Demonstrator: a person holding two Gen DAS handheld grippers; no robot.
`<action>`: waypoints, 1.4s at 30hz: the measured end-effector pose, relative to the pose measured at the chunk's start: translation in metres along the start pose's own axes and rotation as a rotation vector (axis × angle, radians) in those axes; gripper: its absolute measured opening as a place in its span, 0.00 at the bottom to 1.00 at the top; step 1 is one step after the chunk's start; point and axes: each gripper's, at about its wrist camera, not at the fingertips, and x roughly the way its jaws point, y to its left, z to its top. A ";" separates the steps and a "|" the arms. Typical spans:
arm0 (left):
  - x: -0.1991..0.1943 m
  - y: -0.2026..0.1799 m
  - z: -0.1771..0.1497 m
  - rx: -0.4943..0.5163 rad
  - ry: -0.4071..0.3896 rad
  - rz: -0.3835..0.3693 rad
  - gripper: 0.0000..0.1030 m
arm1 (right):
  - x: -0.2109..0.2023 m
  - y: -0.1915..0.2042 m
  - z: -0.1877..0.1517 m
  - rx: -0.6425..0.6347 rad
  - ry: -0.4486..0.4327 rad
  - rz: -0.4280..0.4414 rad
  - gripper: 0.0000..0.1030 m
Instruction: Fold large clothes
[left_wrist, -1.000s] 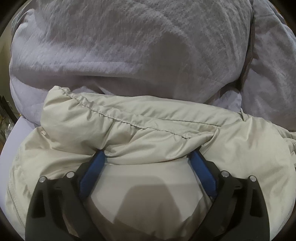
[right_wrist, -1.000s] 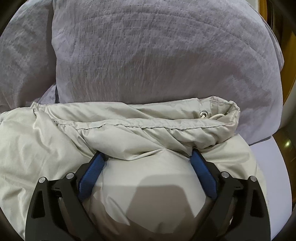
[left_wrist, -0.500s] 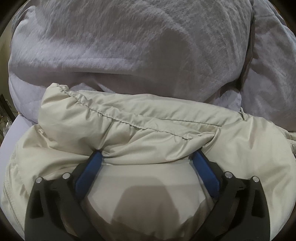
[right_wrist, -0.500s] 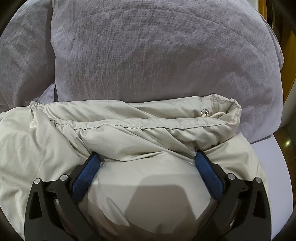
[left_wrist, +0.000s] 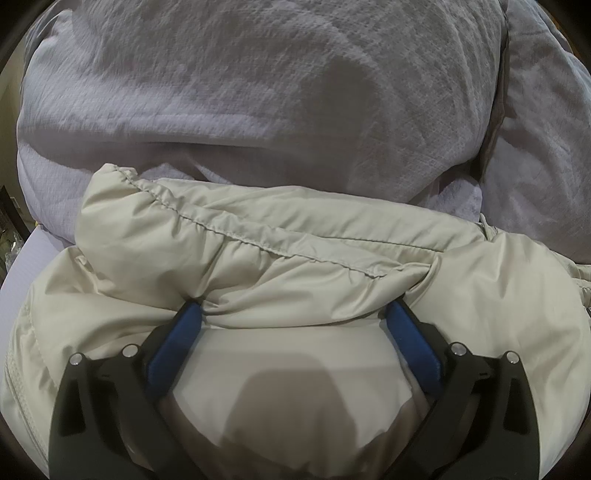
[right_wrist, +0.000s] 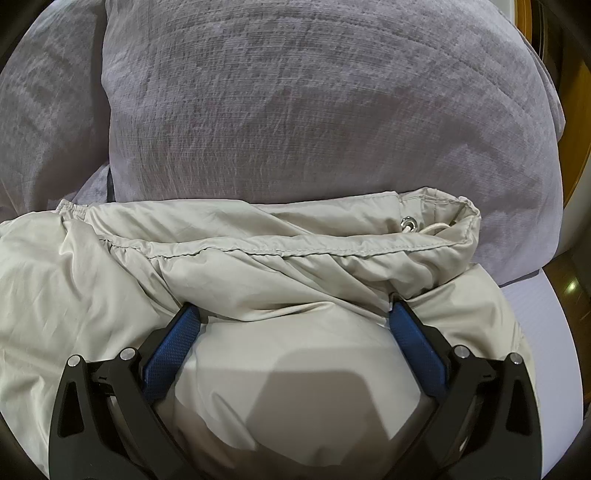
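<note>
A puffy beige jacket (left_wrist: 295, 251) lies folded on a white surface, its gathered hem along the far side. It also fills the lower right wrist view (right_wrist: 258, 266), where a metal eyelet (right_wrist: 408, 223) with a drawstring shows near the hem's right end. My left gripper (left_wrist: 293, 314) is open, its blue fingers (left_wrist: 177, 339) spread wide and pressed into the padding. My right gripper (right_wrist: 293, 314) is open the same way, blue pads (right_wrist: 413, 339) resting on the jacket. Neither pinches fabric.
Large grey pillows (left_wrist: 258, 92) stand just behind the jacket, also in the right wrist view (right_wrist: 314, 110). The white surface (right_wrist: 535, 314) shows at the right and in the left wrist view (left_wrist: 22, 266) at the left. Wooden furniture (right_wrist: 576, 92) lies beyond.
Both grippers have opened a little wider and stay pressed on the jacket. The hem fold has shifted slightly away from the fingers.
</note>
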 end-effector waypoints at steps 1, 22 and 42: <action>0.000 0.000 0.000 0.000 0.001 0.001 0.98 | 0.000 0.000 0.000 0.000 0.000 0.000 0.99; 0.000 0.000 0.000 0.001 0.002 0.004 0.98 | 0.000 0.000 0.000 0.000 0.001 -0.002 0.99; 0.001 0.001 0.001 0.001 0.009 0.009 0.98 | -0.002 0.005 0.006 -0.004 0.034 -0.027 0.99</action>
